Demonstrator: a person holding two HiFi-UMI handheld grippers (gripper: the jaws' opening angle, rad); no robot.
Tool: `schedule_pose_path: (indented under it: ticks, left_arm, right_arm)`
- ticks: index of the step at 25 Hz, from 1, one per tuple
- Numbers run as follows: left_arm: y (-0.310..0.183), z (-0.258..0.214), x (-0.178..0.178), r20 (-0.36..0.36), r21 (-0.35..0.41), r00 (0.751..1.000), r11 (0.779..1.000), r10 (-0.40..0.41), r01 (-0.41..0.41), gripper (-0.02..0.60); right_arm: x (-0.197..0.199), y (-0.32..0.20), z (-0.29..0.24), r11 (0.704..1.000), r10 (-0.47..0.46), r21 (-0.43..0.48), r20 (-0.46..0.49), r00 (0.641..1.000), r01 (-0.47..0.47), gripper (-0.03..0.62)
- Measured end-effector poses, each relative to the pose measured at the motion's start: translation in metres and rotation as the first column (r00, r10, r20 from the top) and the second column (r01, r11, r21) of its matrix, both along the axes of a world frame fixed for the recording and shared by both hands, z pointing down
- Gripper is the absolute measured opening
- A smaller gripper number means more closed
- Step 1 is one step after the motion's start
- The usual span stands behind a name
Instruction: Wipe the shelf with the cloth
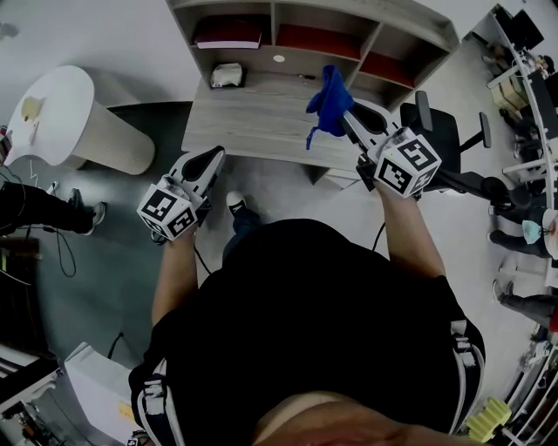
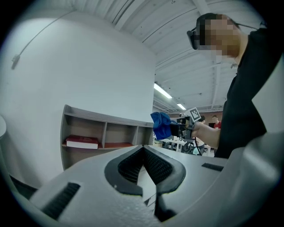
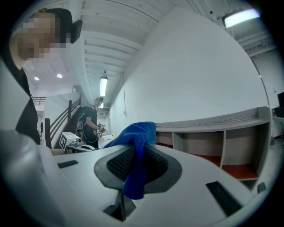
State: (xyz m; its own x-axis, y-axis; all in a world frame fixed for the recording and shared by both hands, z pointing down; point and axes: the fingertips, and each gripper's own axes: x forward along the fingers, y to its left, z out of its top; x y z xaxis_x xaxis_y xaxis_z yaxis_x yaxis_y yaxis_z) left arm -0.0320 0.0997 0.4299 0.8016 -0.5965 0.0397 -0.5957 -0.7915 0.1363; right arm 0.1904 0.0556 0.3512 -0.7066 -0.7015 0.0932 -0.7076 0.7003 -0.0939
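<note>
Short of the shelf [image 1: 401, 17], my right gripper [image 1: 347, 111] clamps the blue cloth [image 1: 330, 94]; my left gripper [image 1: 213, 158] hangs farther back from the shelf, jaws together, holding nothing.

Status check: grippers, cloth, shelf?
Left hand-held gripper shut, empty. Right hand-held gripper shut on blue cloth, held off the shelf. Red books in compartments.
</note>
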Motion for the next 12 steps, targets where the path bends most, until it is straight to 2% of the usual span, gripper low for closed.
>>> schedule_pose_path:
  ticks: [12]
  left_arm:
    - [-0.027,0.006,-0.005,0.003,-0.015,1.000,1.000,0.016,-0.016,0.017]
  right_arm:
    - [-0.004,-0.025,0.010,0.999,0.024,-0.028,0.004,1.000,-0.024,0.054]
